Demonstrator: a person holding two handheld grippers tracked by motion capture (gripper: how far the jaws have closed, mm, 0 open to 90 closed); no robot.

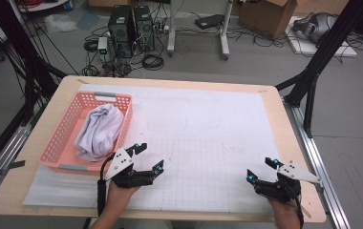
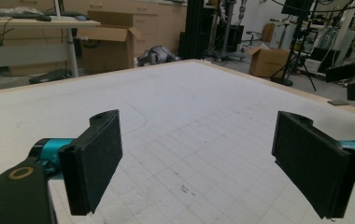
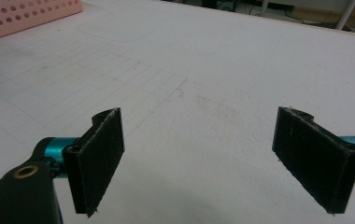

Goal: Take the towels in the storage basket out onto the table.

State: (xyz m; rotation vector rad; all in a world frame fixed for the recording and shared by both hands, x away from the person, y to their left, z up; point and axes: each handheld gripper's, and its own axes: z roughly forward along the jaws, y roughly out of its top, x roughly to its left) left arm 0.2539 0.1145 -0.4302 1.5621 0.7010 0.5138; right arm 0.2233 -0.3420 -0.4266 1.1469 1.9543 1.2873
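Note:
A pink perforated basket [image 1: 65, 125] stands at the table's left with a crumpled white cloth [image 1: 99, 131] inside it. My left gripper [image 1: 150, 157] hovers just right of the basket's near corner, open, with nothing between its black pads [image 2: 94, 163]. My right gripper [image 1: 261, 170] is near the front right of the table, also open and empty, its pads [image 3: 98, 156] spread wide over the white gridded mat [image 3: 203, 79]. A corner of the basket [image 3: 26, 14] shows at the top left of the right gripper view.
The white gridded mat [image 1: 208, 138] covers most of the wooden table [image 1: 265, 90]. Black frame legs [image 1: 313, 67], computer towers [image 1: 132, 28], cables and cardboard boxes [image 1: 270, 14] stand on the floor beyond the far edge.

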